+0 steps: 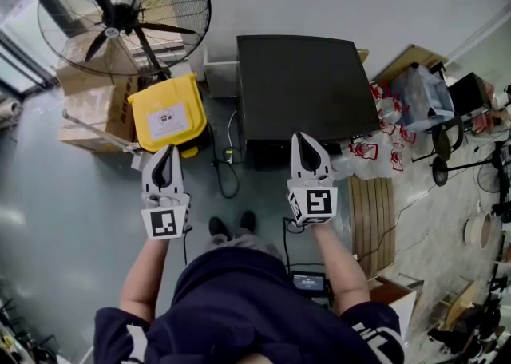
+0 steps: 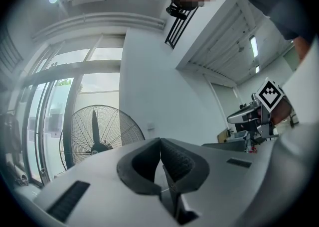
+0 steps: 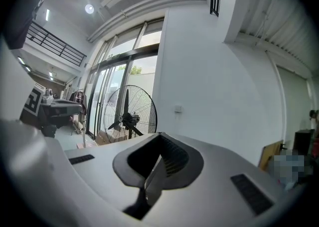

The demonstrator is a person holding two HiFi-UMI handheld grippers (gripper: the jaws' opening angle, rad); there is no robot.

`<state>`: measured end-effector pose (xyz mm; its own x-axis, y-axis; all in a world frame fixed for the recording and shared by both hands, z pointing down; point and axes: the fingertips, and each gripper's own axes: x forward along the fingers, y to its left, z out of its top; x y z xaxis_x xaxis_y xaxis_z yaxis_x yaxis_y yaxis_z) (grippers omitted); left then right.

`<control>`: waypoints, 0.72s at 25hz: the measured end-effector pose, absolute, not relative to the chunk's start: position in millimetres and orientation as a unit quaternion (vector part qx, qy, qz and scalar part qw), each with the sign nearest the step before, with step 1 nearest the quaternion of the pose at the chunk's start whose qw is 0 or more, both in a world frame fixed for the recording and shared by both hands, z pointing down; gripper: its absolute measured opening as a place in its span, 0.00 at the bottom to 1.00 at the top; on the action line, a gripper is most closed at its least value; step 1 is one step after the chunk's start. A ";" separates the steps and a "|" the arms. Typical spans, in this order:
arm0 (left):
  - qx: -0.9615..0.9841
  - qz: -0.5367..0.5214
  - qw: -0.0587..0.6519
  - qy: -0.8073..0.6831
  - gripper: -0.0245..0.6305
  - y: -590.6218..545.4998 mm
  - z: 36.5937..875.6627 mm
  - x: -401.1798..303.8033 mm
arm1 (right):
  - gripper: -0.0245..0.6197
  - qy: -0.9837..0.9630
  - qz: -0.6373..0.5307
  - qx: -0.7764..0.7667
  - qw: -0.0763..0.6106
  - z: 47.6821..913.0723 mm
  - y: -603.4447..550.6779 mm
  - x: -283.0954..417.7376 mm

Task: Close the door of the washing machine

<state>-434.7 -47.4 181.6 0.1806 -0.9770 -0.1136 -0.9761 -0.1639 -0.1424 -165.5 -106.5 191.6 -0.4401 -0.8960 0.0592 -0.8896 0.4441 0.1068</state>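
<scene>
Head view, washing machine: a dark-topped box [image 1: 307,87] stood against the wall, straight ahead of the person. From above, no face carrying the door was shown.
Head view, right gripper: it [image 1: 307,139] was held level, tips lying over the machine's near edge in the picture, fingers pressed together, nothing held.
Head view, left gripper: it [image 1: 168,151] was well left of the machine, near the yellow bin [image 1: 168,119], fingers likewise together and empty.
Left gripper view: jaws met tip to tip with nothing between. The fan [image 2: 97,139] and a white wall lay ahead, with no door seen.
Right gripper view: jaws were closed and empty, the fan beyond, again no door seen.
Handling, judged: the door was probably a rigid hinged panel, light to swing, smooth-faced, with a latch needing a firm last press.
Contact point, judged: push with the shut tips on the door's free edge, away from the hinge. The hinge side could not be told.
</scene>
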 end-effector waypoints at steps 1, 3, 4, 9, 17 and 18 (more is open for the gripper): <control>-0.762 -0.002 0.091 0.641 0.07 -47.6 181.9 -435.5 | 0.07 -0.847 -0.030 0.527 0.057 192.5 -106.9 -164.9; -0.761 -0.004 0.091 0.642 0.07 -48.3 182.3 -437.1 | 0.07 -0.848 -0.030 0.526 0.062 193.9 -107.5 -164.8; -0.761 -0.004 0.092 0.642 0.07 -49.0 182.0 -437.5 | 0.07 -0.848 -0.031 0.526 0.063 193.7 -108.1 -164.6; -0.760 -0.003 0.093 0.643 0.07 -51.3 182.0 -437.6 | 0.07 -0.845 -0.033 0.530 0.062 191.9 -110.3 -162.9; -0.760 -0.006 0.092 0.643 0.07 -53.3 185.0 -438.7 | 0.07 -0.845 -0.034 0.531 0.062 193.8 -113.2 -161.8; -0.760 -0.006 0.091 0.643 0.07 -53.9 185.3 -438.9 | 0.07 -0.844 -0.034 0.531 0.063 193.8 -113.8 -161.8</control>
